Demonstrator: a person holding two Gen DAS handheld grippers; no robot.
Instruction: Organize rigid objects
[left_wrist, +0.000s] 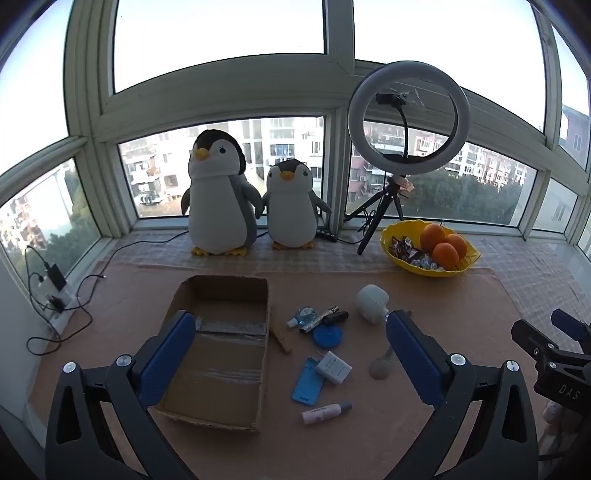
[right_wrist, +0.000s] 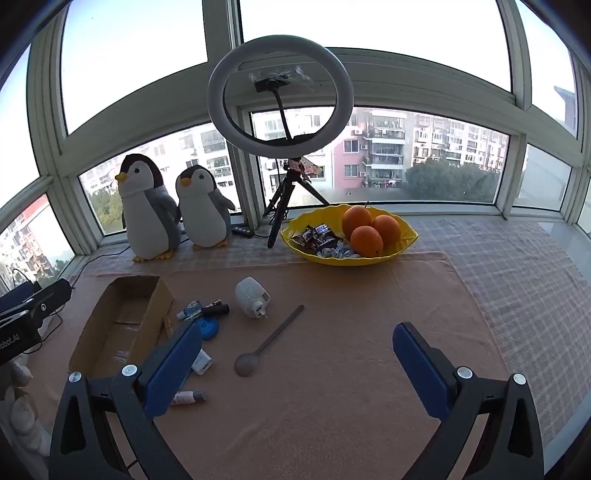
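Setting: A peach cloth (right_wrist: 332, 332) covers a window-ledge table, laid out for sorting small hard items into a cardboard box (left_wrist: 221, 354).
Left gripper: The left gripper (left_wrist: 291, 354) hangs tilted down over the cloth, jaws spread as wide as they go and holding nothing; the box sits at about 9 o'clock of its gap, apparently so that items can be dropped in with a short swing.
Right gripper: The right gripper (right_wrist: 299, 362) hovers likewise, fully open and empty, with bare cloth between its blue pads (right_wrist: 417, 362).
Box: Open-topped and empty, flaps up, ready to receive.
Loose items: Clustered just right of the box, from 12 to 6 o'clock in the left view: a battery (left_wrist: 328, 312), a blue round lid (left_wrist: 327, 336), a white adapter (left_wrist: 334, 367), a blue phone case (left_wrist: 308, 380) and a small pink bottle (left_wrist: 325, 411).
Bulkier pieces: A white plug-in device (right_wrist: 253, 297) lies on its side at 11 o'clock of the right gripper; a grey spoon (right_wrist: 266, 343) lies slanted beside it, nearest that hand.
Bystanders: Yellow fruit bowl (right_wrist: 369, 260), two plush penguins (left_wrist: 221, 199) and ring light (right_wrist: 279, 96) line the far edge, out of the work area.
Progress: Judged unstarted; nothing is boxed.
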